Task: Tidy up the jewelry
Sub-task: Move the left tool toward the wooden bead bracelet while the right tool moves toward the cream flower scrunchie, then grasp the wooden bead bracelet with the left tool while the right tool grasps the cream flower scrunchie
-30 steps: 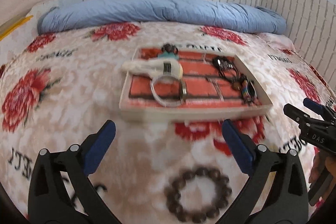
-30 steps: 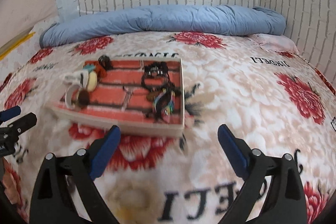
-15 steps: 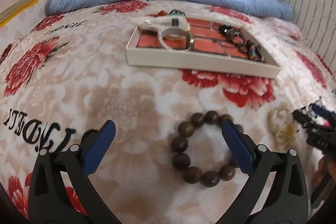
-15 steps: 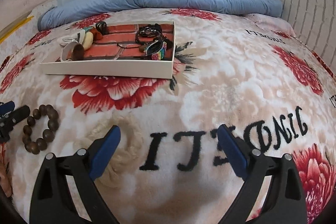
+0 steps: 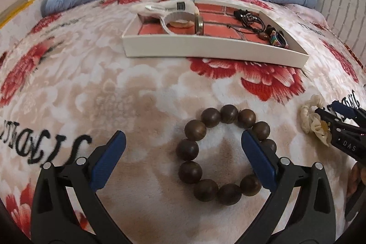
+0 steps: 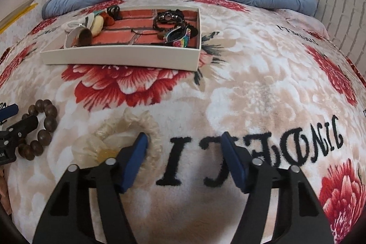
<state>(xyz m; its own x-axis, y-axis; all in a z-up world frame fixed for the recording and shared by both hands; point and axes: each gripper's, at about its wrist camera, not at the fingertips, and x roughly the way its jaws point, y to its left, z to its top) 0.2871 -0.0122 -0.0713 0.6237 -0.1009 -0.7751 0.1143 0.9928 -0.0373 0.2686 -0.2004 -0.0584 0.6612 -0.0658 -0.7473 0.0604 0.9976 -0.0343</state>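
Brown bead bracelet [image 5: 225, 154] and cream scrunchie [image 6: 128, 138] flat on blanket, near white tray [image 6: 121, 57].

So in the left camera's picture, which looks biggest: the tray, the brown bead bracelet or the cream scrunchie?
1. Tray
2. Brown bead bracelet, though it lies nearer the camera
3. Cream scrunchie, partly hidden

Soft, even light is filling both views, casting only faint shadows beneath the tray [image 5: 205, 50] and beads [image 5: 225, 155], while fisheye distortion is bending the edges and dark vignetting is ringing the corners.
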